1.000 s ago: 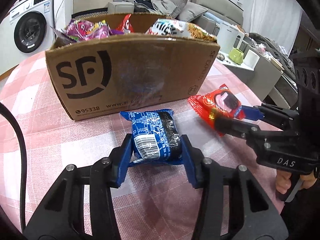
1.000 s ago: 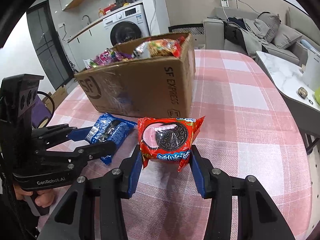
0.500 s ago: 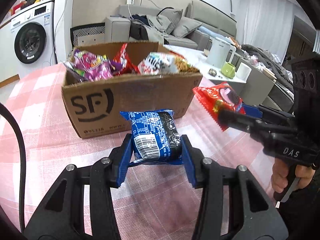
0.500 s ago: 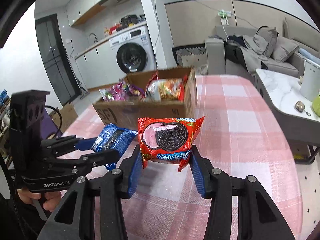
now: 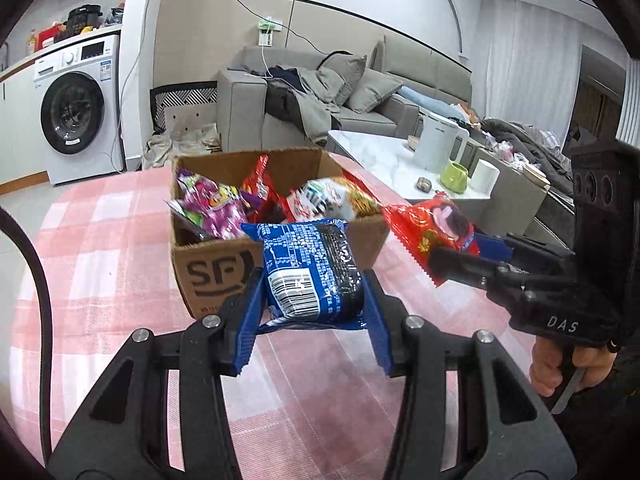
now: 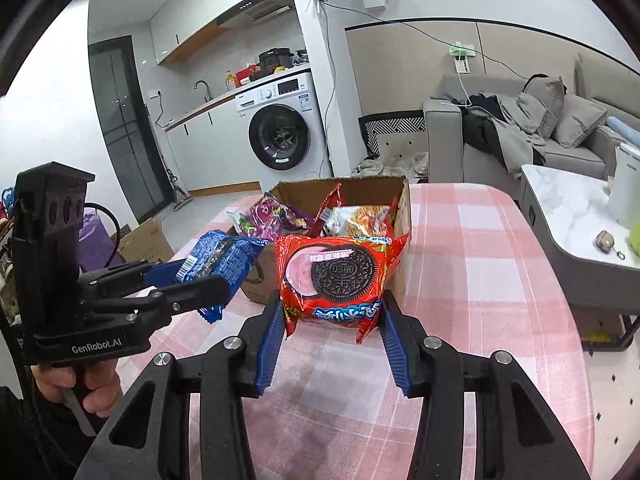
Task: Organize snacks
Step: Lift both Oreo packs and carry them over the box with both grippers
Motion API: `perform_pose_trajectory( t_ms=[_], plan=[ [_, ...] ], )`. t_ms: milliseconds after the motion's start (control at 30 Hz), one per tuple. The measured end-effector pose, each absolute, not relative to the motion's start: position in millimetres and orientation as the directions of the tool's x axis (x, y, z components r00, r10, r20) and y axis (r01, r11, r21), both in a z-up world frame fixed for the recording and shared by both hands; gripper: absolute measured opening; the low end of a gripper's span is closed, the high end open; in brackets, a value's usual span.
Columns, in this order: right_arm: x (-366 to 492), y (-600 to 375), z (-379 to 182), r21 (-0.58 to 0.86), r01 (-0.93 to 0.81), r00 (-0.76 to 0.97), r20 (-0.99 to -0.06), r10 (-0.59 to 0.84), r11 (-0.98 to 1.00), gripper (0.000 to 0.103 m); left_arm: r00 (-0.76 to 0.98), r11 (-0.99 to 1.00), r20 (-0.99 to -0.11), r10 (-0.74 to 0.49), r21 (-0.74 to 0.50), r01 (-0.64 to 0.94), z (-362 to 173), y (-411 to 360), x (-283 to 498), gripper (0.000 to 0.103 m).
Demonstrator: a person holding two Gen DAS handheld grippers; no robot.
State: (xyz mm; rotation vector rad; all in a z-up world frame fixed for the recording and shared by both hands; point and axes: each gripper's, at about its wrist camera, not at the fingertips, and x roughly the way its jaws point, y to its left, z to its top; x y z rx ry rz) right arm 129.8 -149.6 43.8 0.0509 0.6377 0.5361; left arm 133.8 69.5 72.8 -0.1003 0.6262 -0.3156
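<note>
My left gripper is shut on a blue Oreo packet, held in the air in front of the open cardboard box. My right gripper is shut on a red Oreo packet, also lifted above the table. In the left wrist view the red packet and the right gripper hang to the right of the box. Seen from the right wrist, the blue packet sits in the left gripper to the left. Several colourful snack bags fill the box.
The box stands on a pink checked tablecloth over a round table. Beyond it are a washing machine, a grey sofa and a marble side table with a white kettle and a green cup.
Both grippers have risen with their packets. The box now looks lower and farther off, and its contents show from above.
</note>
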Motion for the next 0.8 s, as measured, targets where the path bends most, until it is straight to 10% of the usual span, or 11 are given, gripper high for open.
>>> perform_pose_trajectory(
  t_ms=[800],
  plan=[
    [179.3, -124.6, 76.8, 0.188, -0.490, 0.673, -0.539, 0.507, 0.851, 0.046, 0.812, 0.968, -0.528, -0.249, -0.152, 0.198, 122.7, 102.4, 193.9, 0.044]
  ],
)
